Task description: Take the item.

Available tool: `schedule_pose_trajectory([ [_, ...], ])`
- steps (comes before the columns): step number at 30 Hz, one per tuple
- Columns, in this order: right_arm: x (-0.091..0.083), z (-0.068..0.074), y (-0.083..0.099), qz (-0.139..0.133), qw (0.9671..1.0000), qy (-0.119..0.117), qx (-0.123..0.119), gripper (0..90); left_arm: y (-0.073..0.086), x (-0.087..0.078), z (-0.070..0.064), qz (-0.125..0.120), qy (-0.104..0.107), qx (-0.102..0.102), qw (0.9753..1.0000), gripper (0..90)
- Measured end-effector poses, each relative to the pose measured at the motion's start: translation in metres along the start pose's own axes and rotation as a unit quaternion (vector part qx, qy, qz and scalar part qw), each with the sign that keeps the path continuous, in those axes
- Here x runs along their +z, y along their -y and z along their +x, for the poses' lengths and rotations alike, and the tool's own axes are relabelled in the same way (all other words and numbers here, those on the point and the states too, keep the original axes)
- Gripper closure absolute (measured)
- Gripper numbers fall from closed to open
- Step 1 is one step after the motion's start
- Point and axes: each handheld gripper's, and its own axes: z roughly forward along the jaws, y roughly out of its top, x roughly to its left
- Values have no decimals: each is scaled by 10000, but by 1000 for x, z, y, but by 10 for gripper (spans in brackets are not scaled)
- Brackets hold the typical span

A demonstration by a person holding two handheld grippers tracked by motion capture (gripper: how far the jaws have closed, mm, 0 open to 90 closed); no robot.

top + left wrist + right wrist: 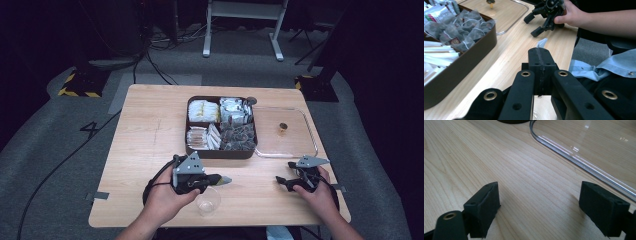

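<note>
My left gripper (223, 180), clenched on a tea sachet (225, 180) w/ long axis pointing right, sits just above the clear cup (207, 201); right gripper (281, 182) spread wide, empty.

The right hand-held gripper (539, 207) is hovering with its jaws spread wide above the wooden tabletop (506, 165), a clear lid (584, 150) lying just beyond.

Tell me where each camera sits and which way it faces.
High view: above the person's side, facing forward and down at the table; both forearms show.
Left gripper view: on the left tool, looking along its shut jaws, pinching a packet, toward the right tool.
Right gripper view: on the right tool, along its open jaws at the clear lid.
Shared: all three show the lid.
</note>
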Motion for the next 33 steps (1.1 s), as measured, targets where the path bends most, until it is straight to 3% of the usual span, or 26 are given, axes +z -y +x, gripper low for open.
schedule_pose_trajectory([
  [10,0,0,0,0,10000,0,-1,171,14,5,-12,36,166,-36,9998,899],
  [33,0,0,0,0,10000,0,-1,171,34,1,-9,167,62,-149,9997,899],
])
